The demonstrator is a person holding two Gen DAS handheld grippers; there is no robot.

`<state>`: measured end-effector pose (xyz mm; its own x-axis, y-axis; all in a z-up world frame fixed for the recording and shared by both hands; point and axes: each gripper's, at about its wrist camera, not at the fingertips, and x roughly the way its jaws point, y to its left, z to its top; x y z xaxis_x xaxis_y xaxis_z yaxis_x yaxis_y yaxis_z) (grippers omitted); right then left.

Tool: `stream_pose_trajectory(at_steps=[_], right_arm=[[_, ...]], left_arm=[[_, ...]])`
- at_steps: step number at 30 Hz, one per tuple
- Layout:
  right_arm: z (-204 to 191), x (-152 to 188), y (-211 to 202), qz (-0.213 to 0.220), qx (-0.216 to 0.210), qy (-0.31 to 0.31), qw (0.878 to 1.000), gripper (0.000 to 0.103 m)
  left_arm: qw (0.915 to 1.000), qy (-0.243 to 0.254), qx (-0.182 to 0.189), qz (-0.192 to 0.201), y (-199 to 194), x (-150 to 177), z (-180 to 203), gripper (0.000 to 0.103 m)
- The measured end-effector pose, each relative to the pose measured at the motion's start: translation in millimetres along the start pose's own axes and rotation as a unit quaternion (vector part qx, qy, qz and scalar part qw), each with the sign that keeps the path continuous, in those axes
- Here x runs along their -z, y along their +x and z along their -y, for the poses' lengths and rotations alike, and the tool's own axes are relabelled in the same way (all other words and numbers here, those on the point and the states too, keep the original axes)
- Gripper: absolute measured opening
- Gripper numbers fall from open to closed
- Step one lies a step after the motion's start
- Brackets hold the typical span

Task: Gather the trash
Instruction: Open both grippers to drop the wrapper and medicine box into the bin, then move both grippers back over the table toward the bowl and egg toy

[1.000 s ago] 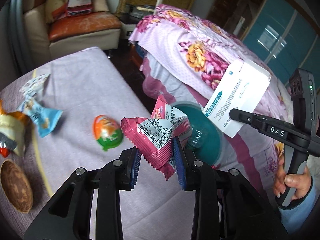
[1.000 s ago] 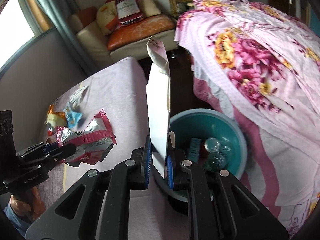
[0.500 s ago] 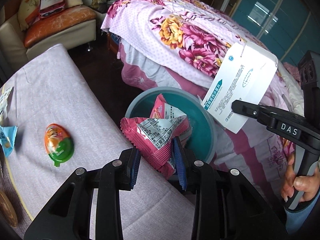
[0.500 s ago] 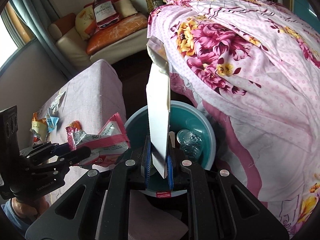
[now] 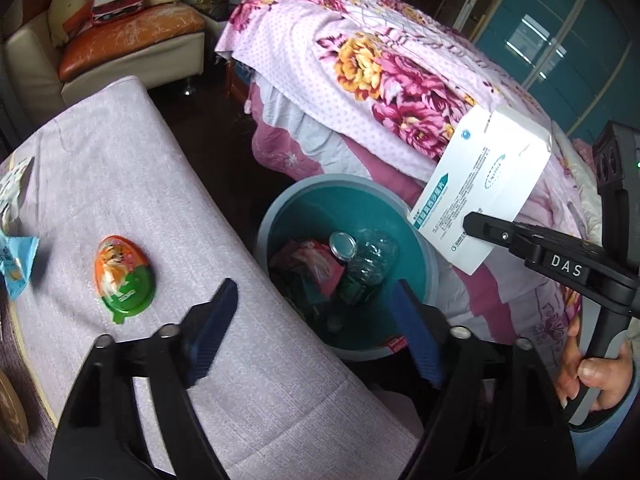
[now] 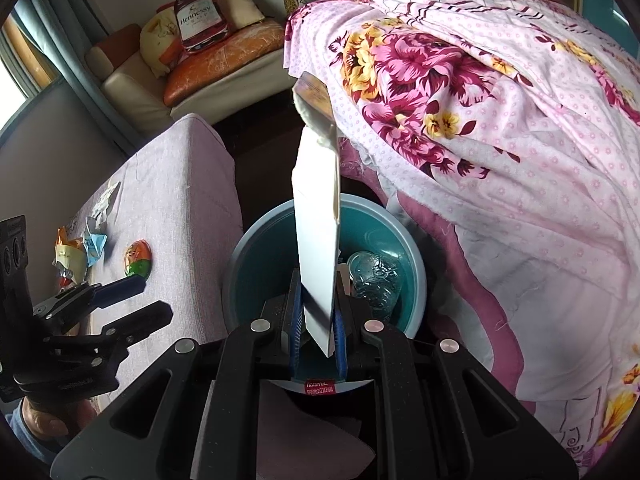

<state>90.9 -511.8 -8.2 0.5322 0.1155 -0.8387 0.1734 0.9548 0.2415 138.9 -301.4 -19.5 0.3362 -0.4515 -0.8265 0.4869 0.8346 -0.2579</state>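
My left gripper (image 5: 316, 320) is open and empty above the near rim of a teal trash bin (image 5: 280, 216). A pink snack wrapper (image 5: 316, 260) lies inside the bin beside a crushed clear bottle (image 5: 366, 254). My right gripper (image 6: 316, 320) is shut on a flat white box (image 6: 316, 216), held upright over the bin (image 6: 404, 240). The box also shows in the left wrist view (image 5: 484, 188), above the bin's far right rim. An orange and green egg-shaped wrapper (image 5: 124, 276) lies on the lilac table (image 5: 120, 176).
More wrappers (image 6: 80, 252) lie at the table's left end. A bed with a floral pink cover (image 5: 380, 80) stands right behind the bin. A cream sofa (image 5: 120, 48) with cushions is at the back. A round brown mat (image 5: 12, 408) sits at the table's near left.
My left gripper has opened and let go of the pink wrapper, which now lies in the bin. The right gripper still holds the white box over the bin.
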Motion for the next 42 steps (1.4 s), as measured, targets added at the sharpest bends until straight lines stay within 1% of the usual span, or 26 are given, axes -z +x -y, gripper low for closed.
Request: stream_pose_trajectory(at_steps=[3, 4, 6, 8, 9, 10, 11, 13, 14, 19, 30, 42], right_arm=[[-3.8, -0.3, 5.7, -0.008, 0.000, 0.000, 1.000, 0.015], [-4.4, -0.2, 7.4, -0.012, 0.000, 0.000, 1.000, 0.019], [-6.2, -0.1, 10.8, -0.018, 0.003, 0.002, 1.000, 0.021], [-7.3, 0.3, 12.3, -0.020, 0.004, 0.005, 1.000, 0.035], [-8.4, 0.9, 11.9, -0.018, 0.008, 0.006, 1.000, 0.050], [-9.3, 1.0, 11.3, -0.017, 0.011, 0.005, 1.000, 0.059], [-10.5, 1.0, 11.2, -0.018, 0.015, 0.005, 1.000, 0.061], [-11.1, 0.9, 10.0, -0.020, 0.018, 0.007, 1.000, 0.070], [-11.6, 0.9, 9.3, -0.021, 0.021, 0.007, 1.000, 0.072], [-17.7, 1.0, 6.3, -0.027, 0.021, 0.006, 0.999, 0.078], [-50.1, 5.8, 0.4, -0.038, 0.012, -0.011, 0.999, 0.079], [-105.6, 13.8, 3.3, -0.054, -0.004, -0.050, 0.997, 0.079]], left_arm=[[1.0000, -0.009, 0.000, 0.004, -7.0, 3.0, -6.9, 0.087], [0.9999, -0.012, 0.001, 0.004, -8.6, 4.0, -9.2, 0.088], [0.9998, -0.018, 0.000, 0.005, -10.8, 5.6, -12.3, 0.090], [0.9997, -0.023, 0.001, 0.005, -13.1, 7.8, -15.6, 0.090], [0.9997, -0.025, 0.000, 0.004, -13.8, 8.9, -17.4, 0.090], [0.9996, -0.028, 0.000, 0.003, -14.5, 10.4, -19.6, 0.090], [0.9995, -0.031, -0.001, 0.002, -15.1, 11.8, -21.6, 0.091], [0.9993, -0.036, -0.002, -0.001, -16.3, 15.0, -26.2, 0.091], [0.9992, -0.039, -0.003, -0.002, -17.1, 16.9, -28.6, 0.091], [0.9985, -0.055, -0.002, -0.002, -23.9, 24.8, -38.5, 0.091], [0.9970, -0.076, -0.009, 0.015, -51.8, 41.8, -59.0, 0.091], [0.9920, -0.119, -0.020, 0.037, -80.8, 62.9, -100.1, 0.091]])
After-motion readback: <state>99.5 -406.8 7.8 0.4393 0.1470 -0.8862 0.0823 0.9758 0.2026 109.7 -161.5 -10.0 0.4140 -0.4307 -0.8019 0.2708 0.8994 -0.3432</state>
